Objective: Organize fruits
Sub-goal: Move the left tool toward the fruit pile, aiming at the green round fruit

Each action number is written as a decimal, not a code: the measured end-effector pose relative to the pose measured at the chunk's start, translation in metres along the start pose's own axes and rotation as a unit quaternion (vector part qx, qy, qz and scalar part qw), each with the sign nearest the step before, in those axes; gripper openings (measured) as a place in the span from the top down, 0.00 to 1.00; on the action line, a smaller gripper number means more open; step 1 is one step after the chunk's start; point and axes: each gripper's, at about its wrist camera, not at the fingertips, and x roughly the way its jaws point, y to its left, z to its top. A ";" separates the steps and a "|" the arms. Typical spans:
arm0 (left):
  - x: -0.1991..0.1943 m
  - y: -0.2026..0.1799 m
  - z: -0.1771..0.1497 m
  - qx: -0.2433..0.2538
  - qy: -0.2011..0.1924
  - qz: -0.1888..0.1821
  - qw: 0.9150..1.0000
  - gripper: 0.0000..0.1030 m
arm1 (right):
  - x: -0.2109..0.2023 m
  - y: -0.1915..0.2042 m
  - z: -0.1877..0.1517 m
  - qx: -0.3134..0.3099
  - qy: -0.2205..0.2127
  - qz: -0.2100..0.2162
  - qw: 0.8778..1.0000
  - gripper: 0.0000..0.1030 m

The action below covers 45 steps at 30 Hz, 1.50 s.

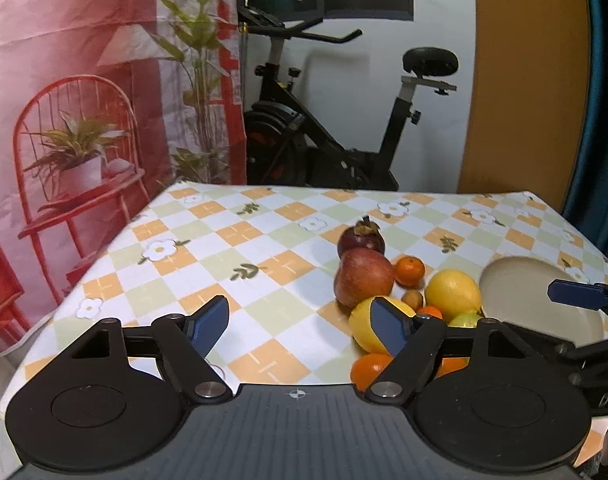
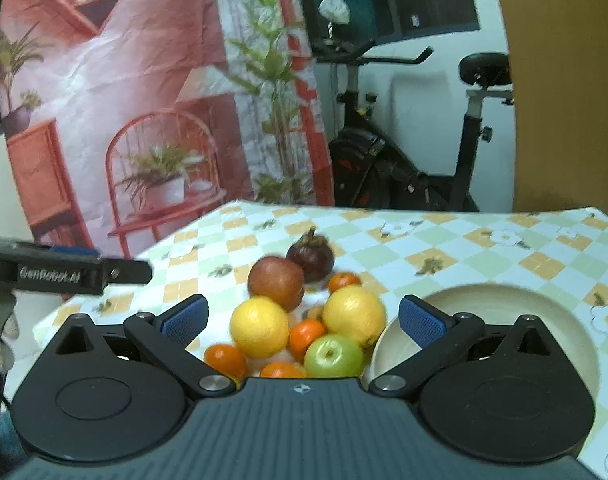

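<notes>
I have both claws spread wide with nothing between their pads. My left claw (image 1: 300, 328) hangs over the checked surface (image 1: 264, 240) at the lower middle of its view, its right pad overlapping a lemon (image 1: 364, 328) in the picture; I cannot tell whether it touches. My right claw (image 2: 302, 322) sits low in its own frame, the fruit pile showing in the gap between its fingers.

The fruits are bunched together right of centre in the left view. A mangosteen (image 1: 361, 238) is farthest back, a red apple (image 1: 364, 282) just in front of it and touching or nearly so. A small mandarin (image 1: 410, 270) lies to the right of the apple, and a second lemon (image 1: 453, 294) sits beside the cream plate (image 1: 516, 292), which holds no fruit. In the right view a green apple (image 2: 334, 356) rests at the bottom centre against the plate's rim, with a mandarin (image 2: 306, 336) wedged between the two lemons. Another mandarin (image 2: 225, 360) lies at the pile's lower left.

An exercise bike (image 1: 336, 128) stands behind the surface.
</notes>
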 end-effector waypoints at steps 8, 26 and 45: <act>0.010 0.003 -0.012 -0.018 0.013 -0.036 0.999 0.25 | -0.001 0.016 -0.018 -0.036 0.020 0.003 0.999 0.00; 0.018 0.008 -0.018 -0.030 0.064 -0.041 0.997 0.29 | 0.009 0.029 -0.037 -0.066 0.076 0.043 0.994 0.03; 0.031 -0.001 -0.031 -0.058 0.092 -0.178 0.978 0.60 | 0.035 0.063 -0.047 -0.202 0.099 0.065 0.972 0.51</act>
